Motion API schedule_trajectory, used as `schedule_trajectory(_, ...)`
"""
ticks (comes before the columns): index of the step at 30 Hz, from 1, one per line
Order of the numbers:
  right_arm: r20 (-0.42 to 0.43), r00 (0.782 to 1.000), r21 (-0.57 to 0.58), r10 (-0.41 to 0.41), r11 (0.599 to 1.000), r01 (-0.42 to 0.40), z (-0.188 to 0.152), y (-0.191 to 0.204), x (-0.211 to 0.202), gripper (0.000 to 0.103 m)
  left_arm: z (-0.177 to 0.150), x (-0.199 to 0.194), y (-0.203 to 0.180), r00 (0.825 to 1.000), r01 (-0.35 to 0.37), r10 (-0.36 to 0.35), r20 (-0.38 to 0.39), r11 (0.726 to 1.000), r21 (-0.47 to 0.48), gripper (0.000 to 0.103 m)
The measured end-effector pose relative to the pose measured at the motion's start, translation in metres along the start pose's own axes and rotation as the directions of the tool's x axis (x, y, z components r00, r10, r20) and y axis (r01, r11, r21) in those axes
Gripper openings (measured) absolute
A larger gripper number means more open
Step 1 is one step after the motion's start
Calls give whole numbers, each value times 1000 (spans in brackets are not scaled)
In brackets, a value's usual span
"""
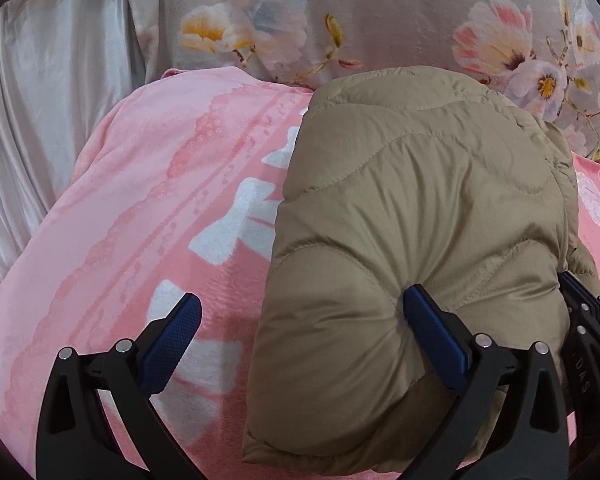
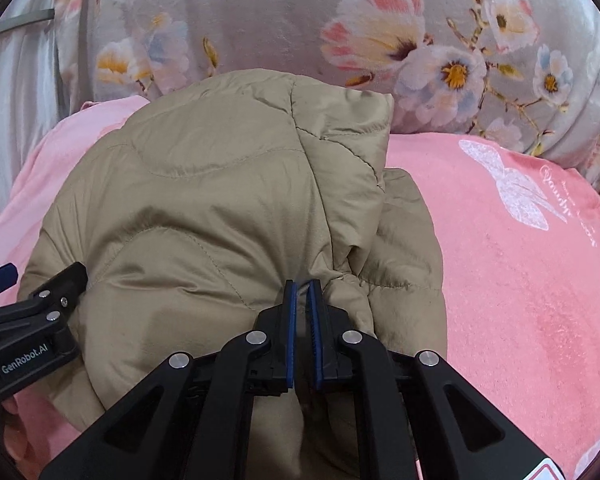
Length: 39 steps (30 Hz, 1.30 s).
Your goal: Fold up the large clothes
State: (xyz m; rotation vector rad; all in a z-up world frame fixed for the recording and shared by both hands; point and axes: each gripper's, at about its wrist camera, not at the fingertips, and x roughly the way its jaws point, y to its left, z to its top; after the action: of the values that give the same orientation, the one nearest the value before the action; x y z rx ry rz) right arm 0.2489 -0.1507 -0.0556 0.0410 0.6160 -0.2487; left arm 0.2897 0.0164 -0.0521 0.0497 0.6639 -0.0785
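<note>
A tan quilted jacket (image 1: 412, 208) lies folded into a puffy bundle on a pink blanket (image 1: 148, 184). My left gripper (image 1: 306, 312) is open wide at the bundle's near left edge. Its right fingertip (image 1: 424, 308) presses into the fabric and its left fingertip (image 1: 184, 320) hangs over the blanket. In the right wrist view the jacket (image 2: 220, 200) fills the middle. My right gripper (image 2: 302, 292) sits at its near edge with the jaws a narrow slit apart, and I see no cloth between the pads. Each gripper shows at the edge of the other's view.
A grey floral quilt (image 2: 284, 20) is bunched up behind the jacket. Pale satin curtain cloth (image 1: 52, 92) hangs at the far left. The pink blanket (image 2: 520, 264), printed with a white bow, spreads to the right of the jacket.
</note>
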Motion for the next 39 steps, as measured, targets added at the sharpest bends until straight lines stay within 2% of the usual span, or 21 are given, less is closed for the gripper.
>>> schedule_trajectory(5, 1, 1000, 16, 13, 1000, -13, 2, -4, 0, 9, -2, -1, -3, 999, -19, 18, 30, 1000, 23, 98)
schedule_trajectory(7, 12, 1000, 24, 4, 1000, -4, 2, -6, -4, 13, -5, -5, -4, 998, -30, 29, 62, 999, 24, 98)
schedule_trajectory(9, 23, 999, 53, -40, 998, 38, 0, -10, -17, 33, -9, -14, -5, 995, -42, 40, 92, 999, 26, 98)
schedule_trajectory(10, 32, 998, 68, -47, 997, 44, -2, -11, -24, 51, -11, -19, -7, 994, -45, 42, 103, 998, 34, 98)
schedule_trajectory(11, 49, 998, 79, -43, 996, 39, -6, -13, -34, 60, -13, -25, -8, 992, -46, 40, 117, 998, 44, 98)
schedule_trajectory(14, 85, 996, 28, -38, 999, 36, -23, -13, -65, 68, -24, -42, -14, 989, -46, 35, 144, 996, 72, 98)
schedule_trajectory(18, 95, 993, -43, -75, 996, 80, -46, -12, -96, 73, -41, -59, -18, 991, -16, 7, 134, 998, 67, 98)
schedule_trajectory(21, 67, 995, -68, -79, 994, 84, -67, -13, -114, 76, -57, -71, -19, 993, -2, -5, 119, 998, 57, 98)
schedule_trajectory(28, -2, 998, -5, -60, 998, 60, -106, -23, -137, 78, -95, -94, -19, 999, 3, -4, 52, 1000, 25, 98)
schedule_trajectory(31, 26, 997, 18, -74, 997, 74, -111, -25, -147, 80, -107, -103, -19, 999, -4, 3, 37, 1000, 21, 98)
schedule_trajectory(35, 78, 992, -1, -96, 995, 97, -115, -20, -157, 83, -119, -120, -25, 998, -13, 9, 68, 999, 51, 98)
schedule_trajectory(39, 93, 991, -21, -101, 994, 103, -115, -17, -159, 83, -122, -128, -28, 993, -43, 37, 110, 997, 57, 98)
